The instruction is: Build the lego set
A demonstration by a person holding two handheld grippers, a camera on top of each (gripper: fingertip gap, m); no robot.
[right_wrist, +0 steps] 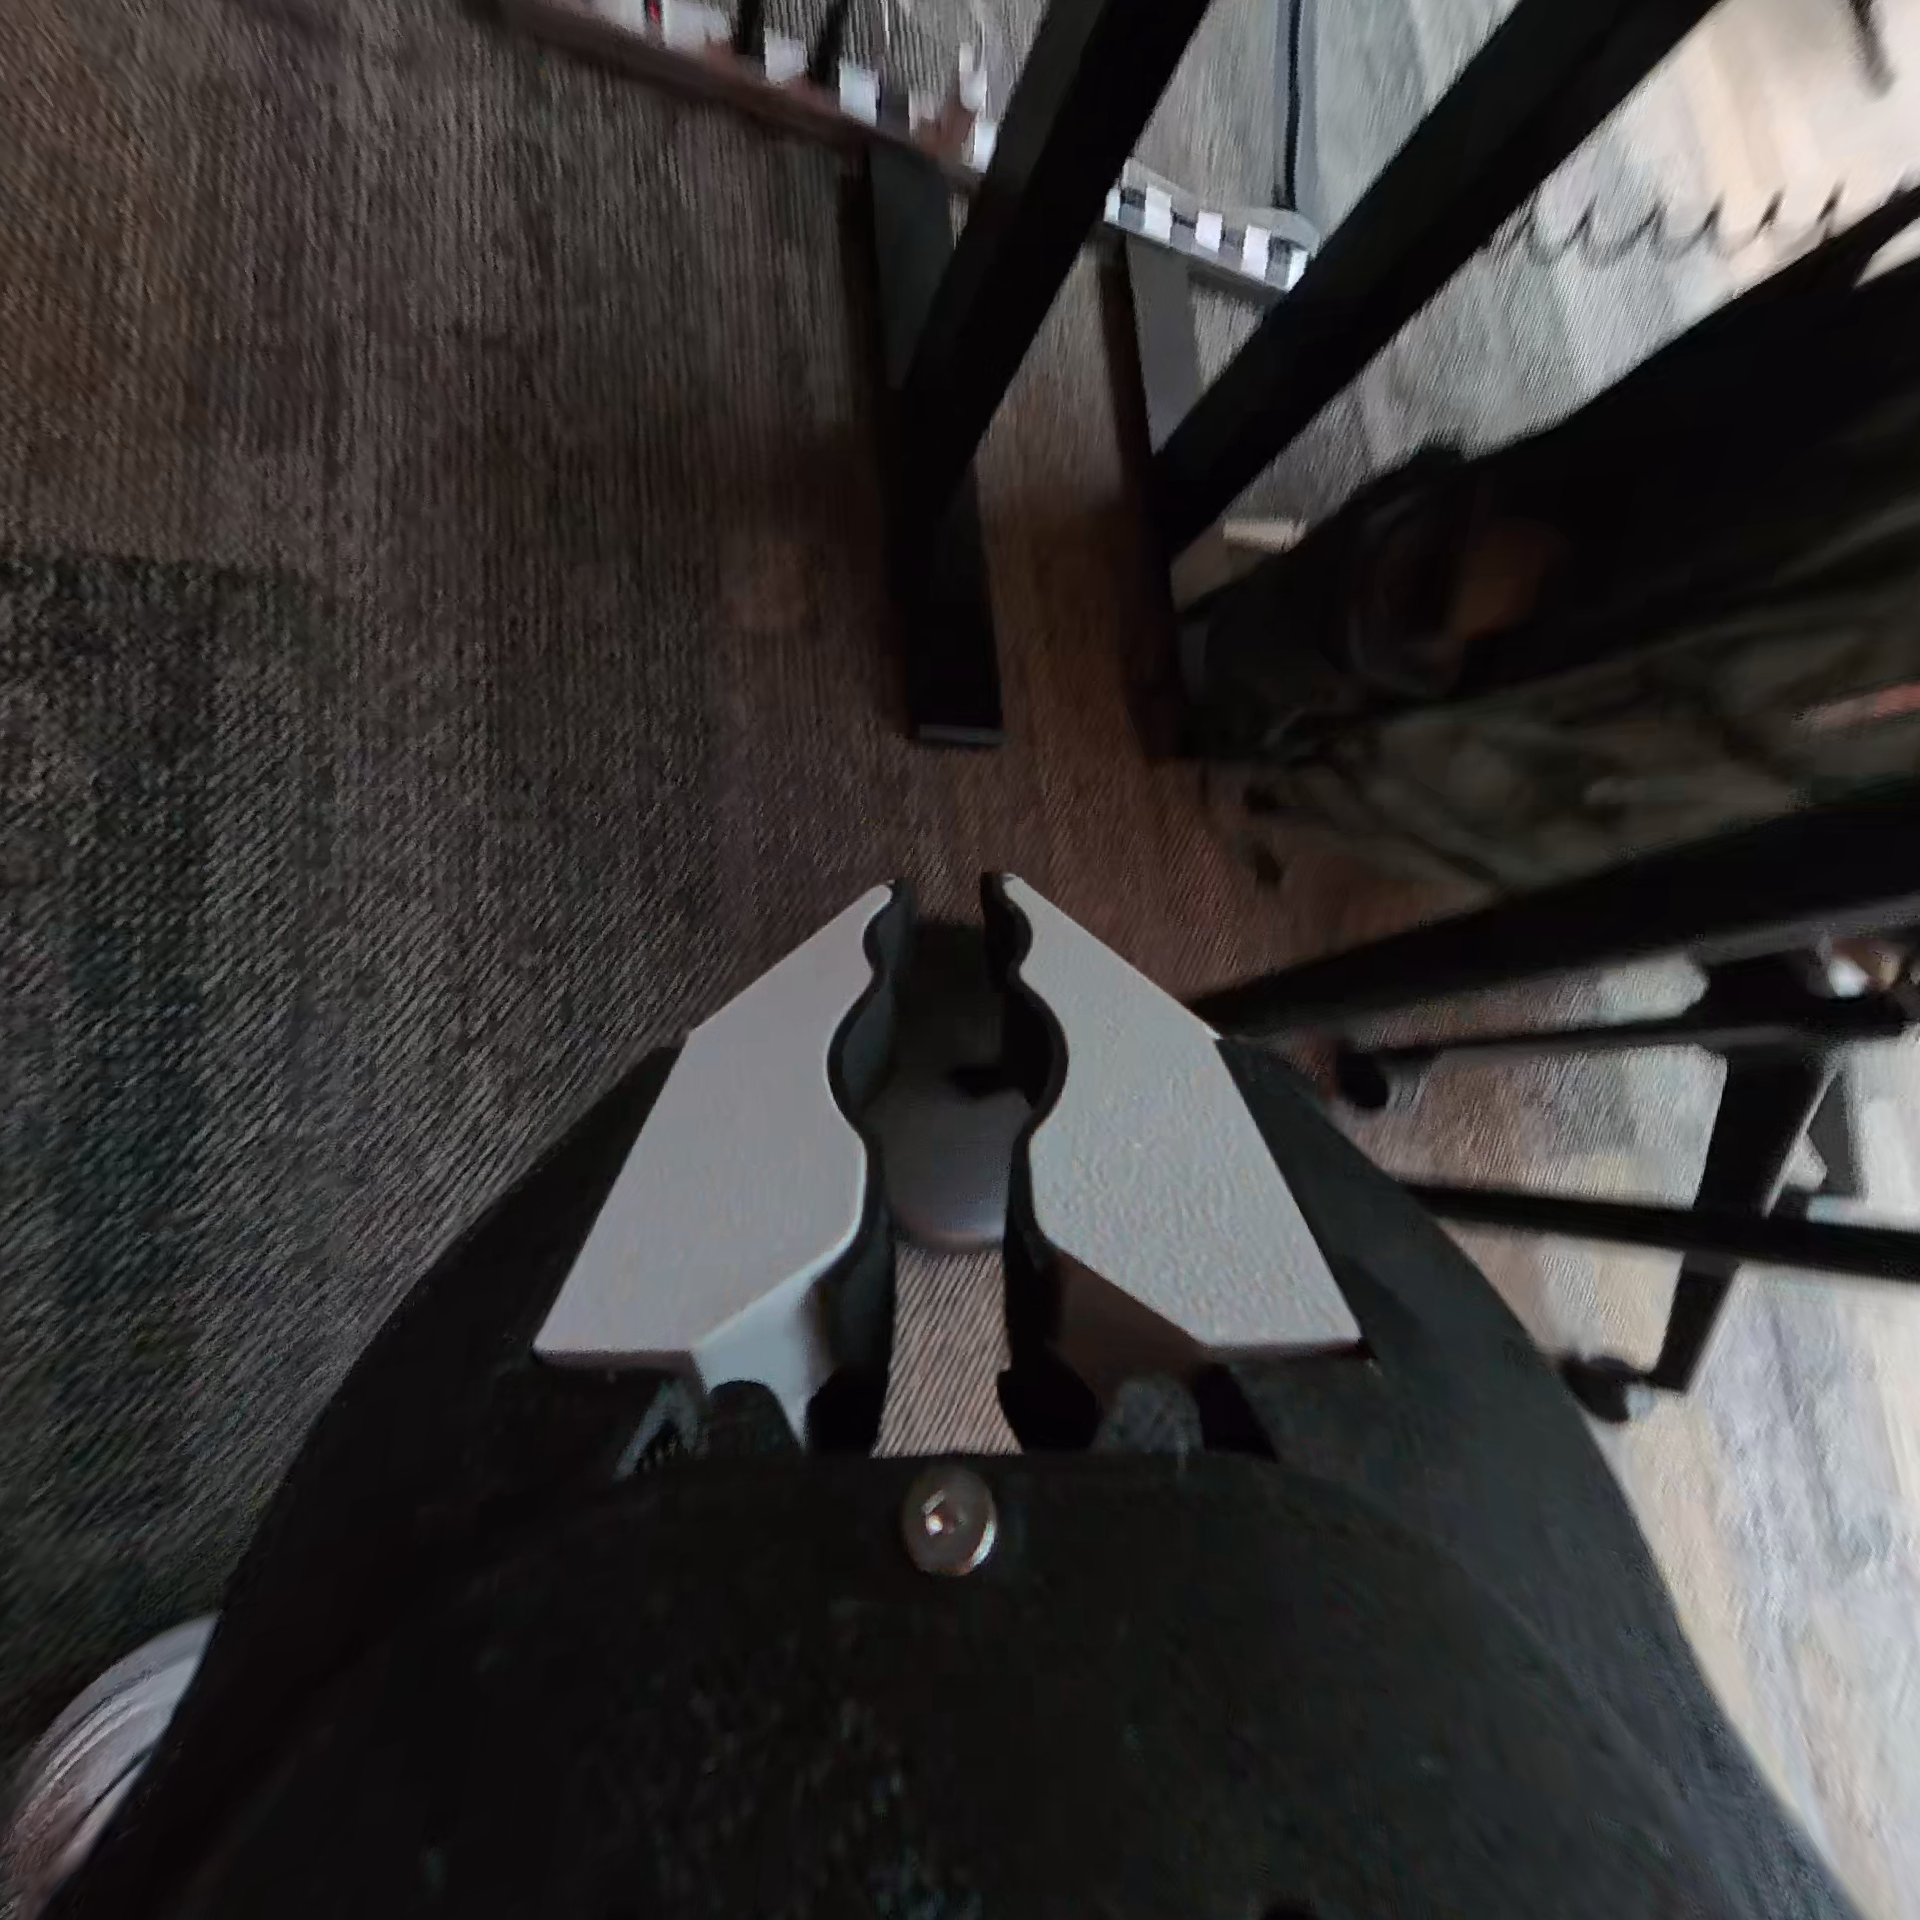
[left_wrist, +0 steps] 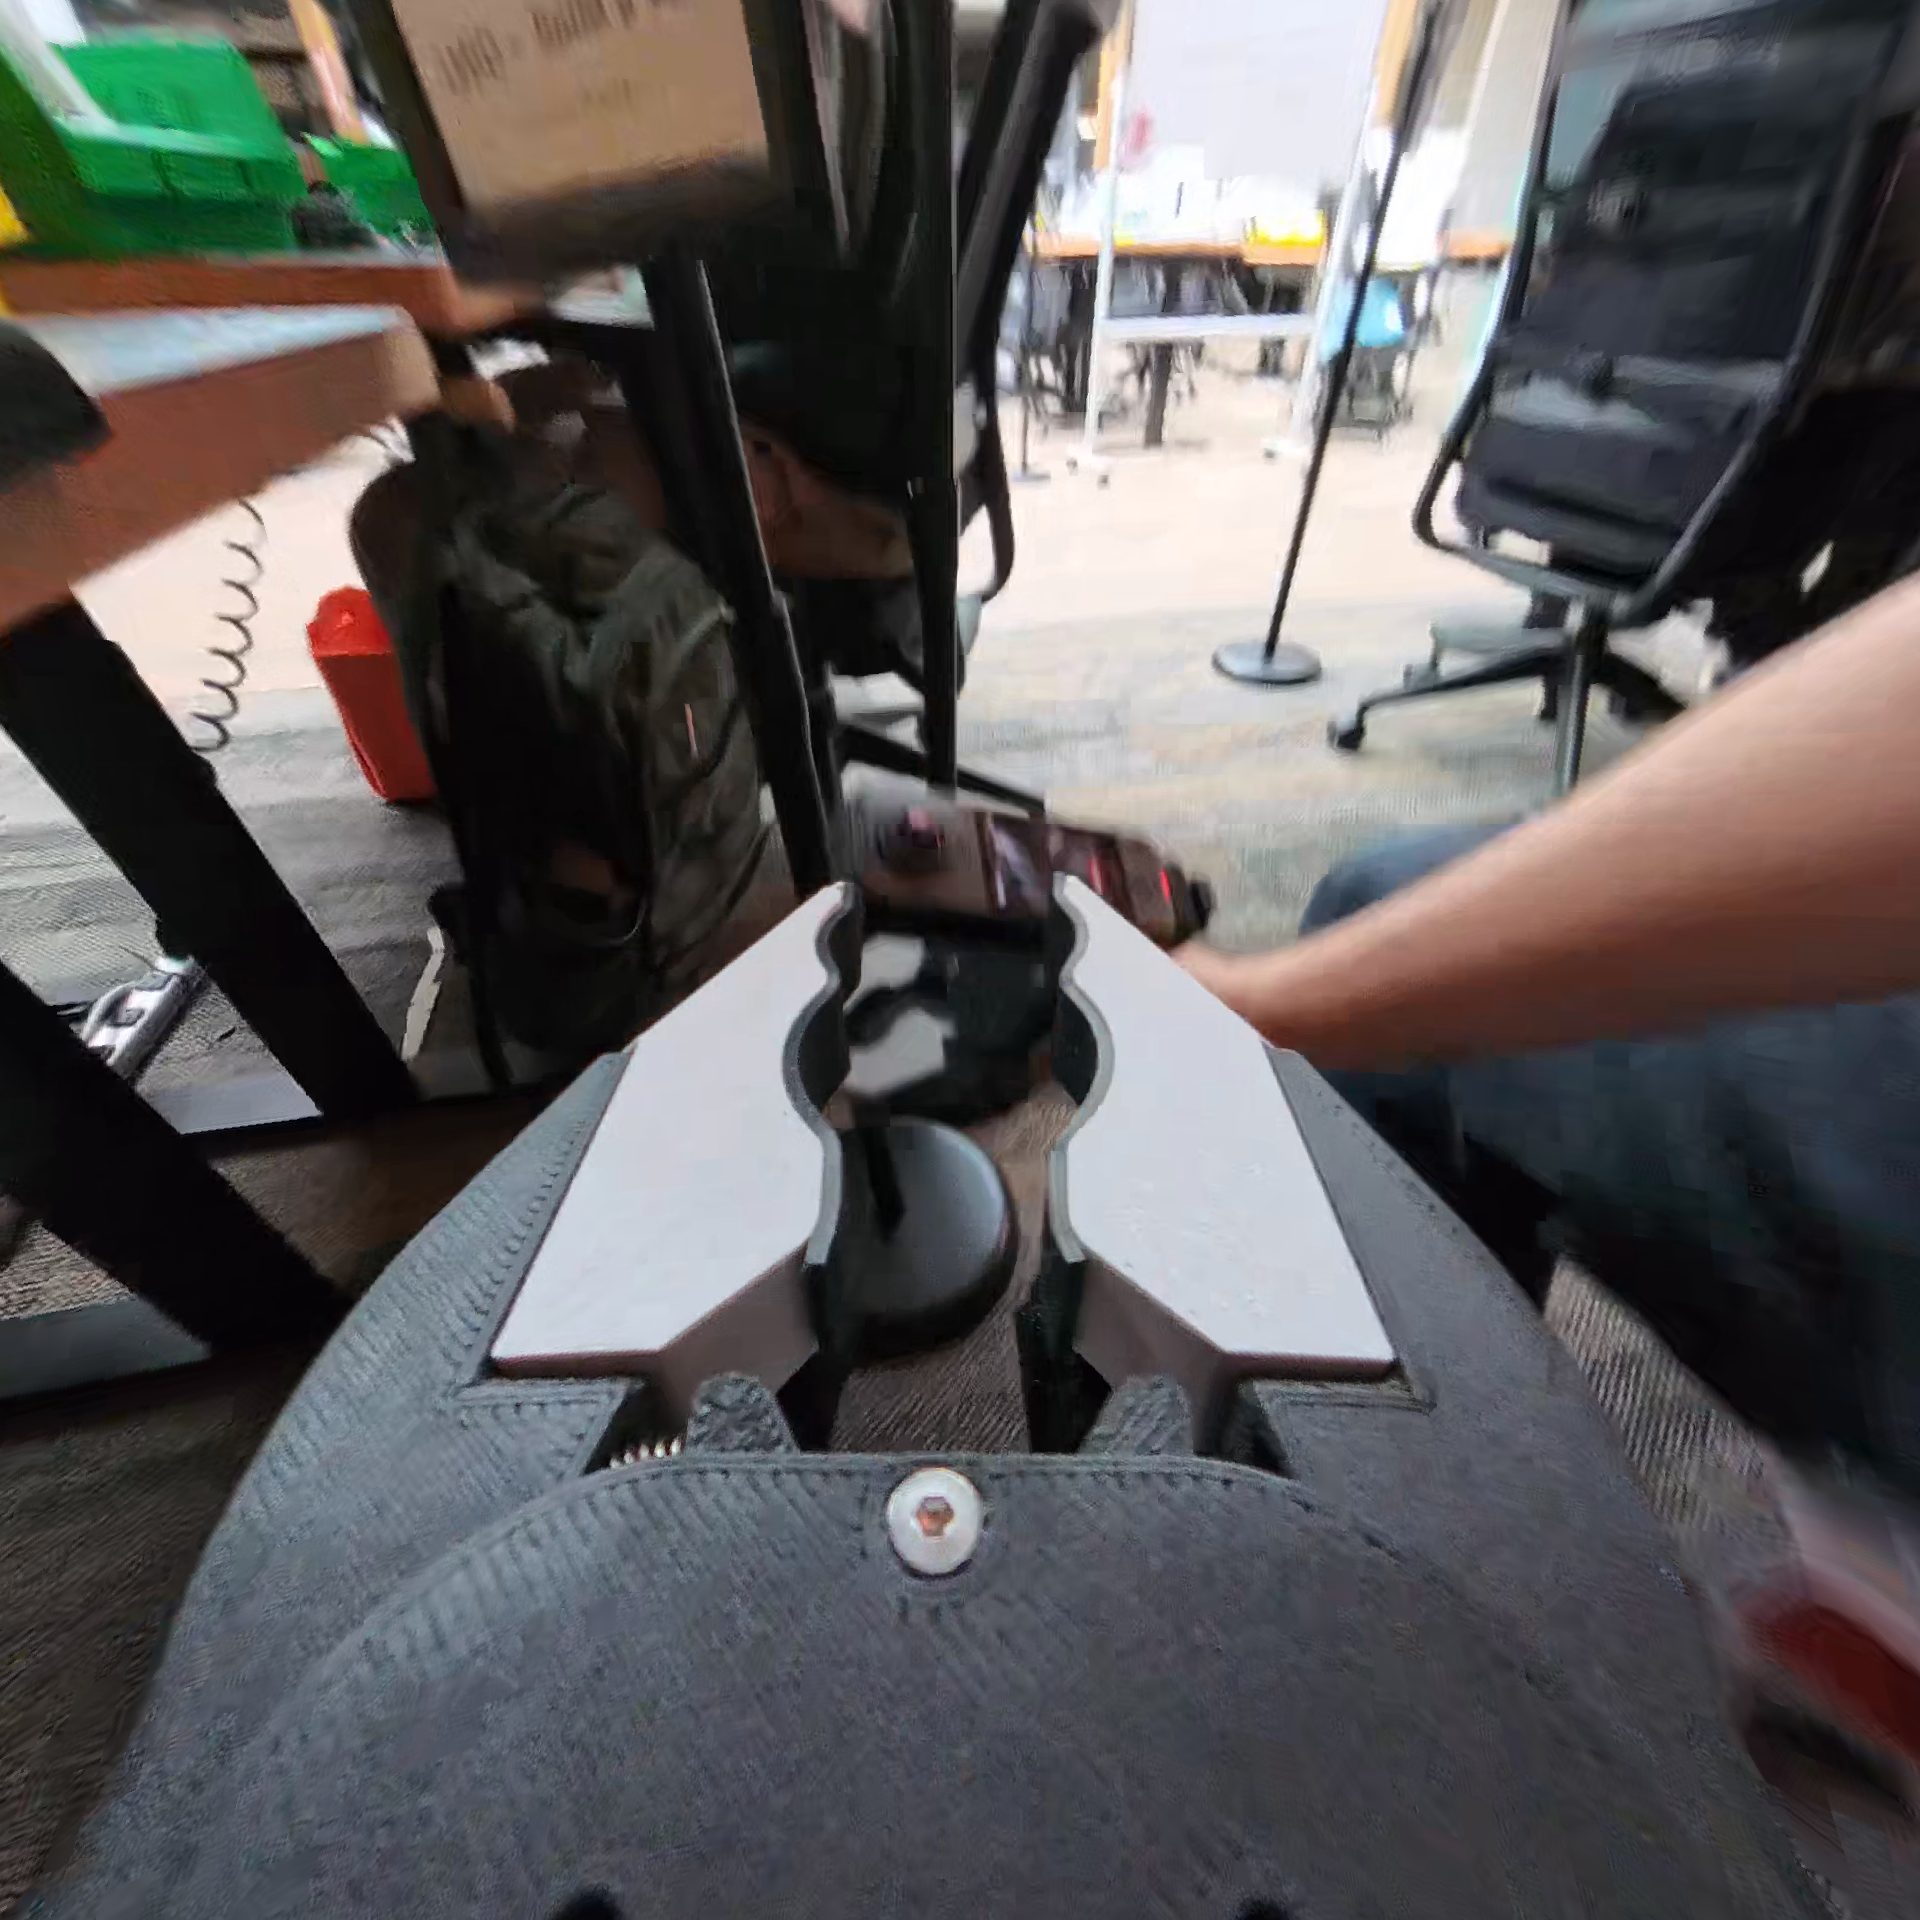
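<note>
No lego pieces show in either view. My left gripper is open and empty, held low below table height and pointing under a table. Beyond its tips a person's hand holds the other gripper, a blurred dark device, with a bare forearm reaching in from the right. In the right wrist view my right gripper points down at the carpet. Its jaws stand a narrow gap apart with nothing between the tips. A grey disc shows on the floor behind the gap.
Green bins stand on the table at upper left. Under it are a dark backpack, a red box and black table legs. A black round stand base lies between my left fingers. An office chair stands at right. About 25 cm separates my left fingertips from my right.
</note>
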